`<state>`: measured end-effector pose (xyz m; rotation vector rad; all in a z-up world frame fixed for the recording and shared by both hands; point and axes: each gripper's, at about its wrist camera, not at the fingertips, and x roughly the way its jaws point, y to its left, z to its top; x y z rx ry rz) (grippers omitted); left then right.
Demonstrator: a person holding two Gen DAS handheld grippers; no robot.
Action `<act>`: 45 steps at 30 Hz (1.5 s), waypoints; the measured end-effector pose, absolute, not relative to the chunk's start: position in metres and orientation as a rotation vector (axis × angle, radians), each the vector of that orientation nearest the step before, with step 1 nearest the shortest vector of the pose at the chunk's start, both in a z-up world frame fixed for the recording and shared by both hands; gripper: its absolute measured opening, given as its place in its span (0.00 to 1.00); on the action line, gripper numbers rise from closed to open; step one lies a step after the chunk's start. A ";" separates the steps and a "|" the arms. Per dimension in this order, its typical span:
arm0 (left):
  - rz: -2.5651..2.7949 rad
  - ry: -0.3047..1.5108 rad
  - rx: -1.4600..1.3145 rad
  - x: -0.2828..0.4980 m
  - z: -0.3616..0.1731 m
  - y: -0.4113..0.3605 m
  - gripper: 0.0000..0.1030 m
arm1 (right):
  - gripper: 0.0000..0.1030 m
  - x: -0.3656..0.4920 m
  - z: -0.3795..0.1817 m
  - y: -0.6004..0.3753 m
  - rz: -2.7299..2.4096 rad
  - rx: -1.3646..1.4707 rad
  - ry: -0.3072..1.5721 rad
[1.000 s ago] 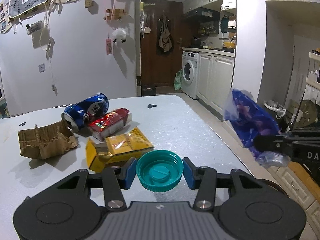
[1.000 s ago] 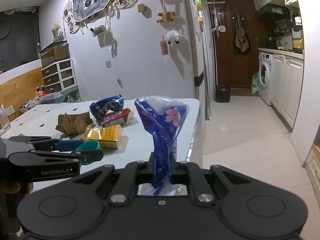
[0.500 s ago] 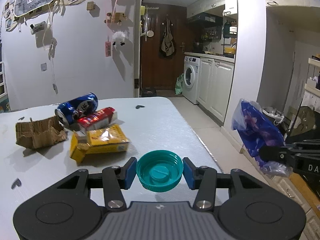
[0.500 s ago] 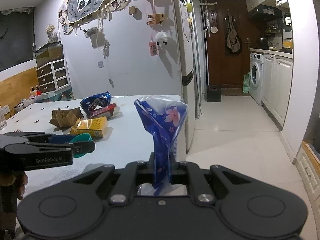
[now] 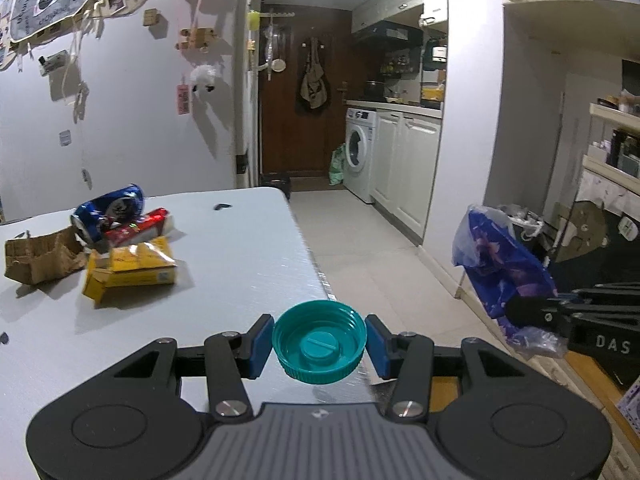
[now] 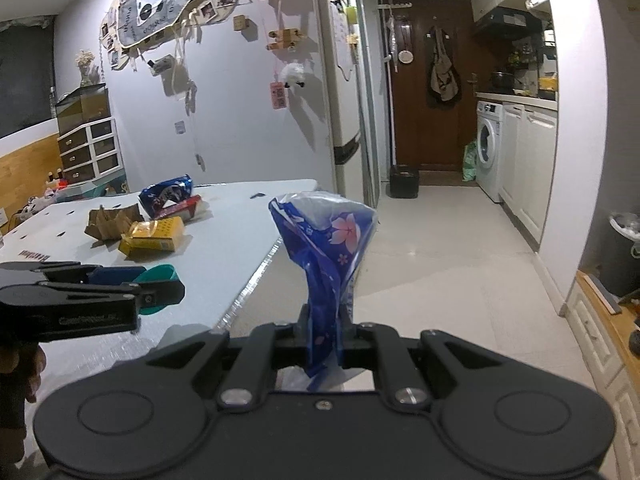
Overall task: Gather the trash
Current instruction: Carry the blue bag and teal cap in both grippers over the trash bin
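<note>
Gripping teal cap (image 5: 319,347) in left tongs (image 5: 319,346), blue bag (image 6: 326,264) pinched in right tongs (image 6: 325,340)

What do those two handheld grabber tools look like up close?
Both are matte black plastic with linkage arms on silver screws and round discs on a ribbed base. The left gripper has blue pads; the right gripper carries white lettering along its side, too blurred to read fully.

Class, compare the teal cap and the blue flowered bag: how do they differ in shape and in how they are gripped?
The teal cap is rigid and round; the blue flowered bag is soft and crumpled. The left gripper holds the cap across its width; the right gripper pinches the bag thin. Both are held off the table.
</note>
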<state>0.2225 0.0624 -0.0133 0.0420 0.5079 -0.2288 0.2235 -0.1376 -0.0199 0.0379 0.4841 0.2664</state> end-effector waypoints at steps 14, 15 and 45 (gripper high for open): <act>-0.270 0.521 0.060 0.186 -0.019 0.001 0.49 | 0.11 0.185 -0.031 -0.199 0.219 0.057 0.492; -0.273 0.526 0.062 0.185 -0.019 -0.003 0.49 | 0.11 0.183 -0.032 -0.203 0.217 0.060 0.493; -0.353 0.735 0.081 0.193 -0.109 -0.126 0.49 | 0.11 0.154 -0.104 -0.307 0.133 0.131 0.631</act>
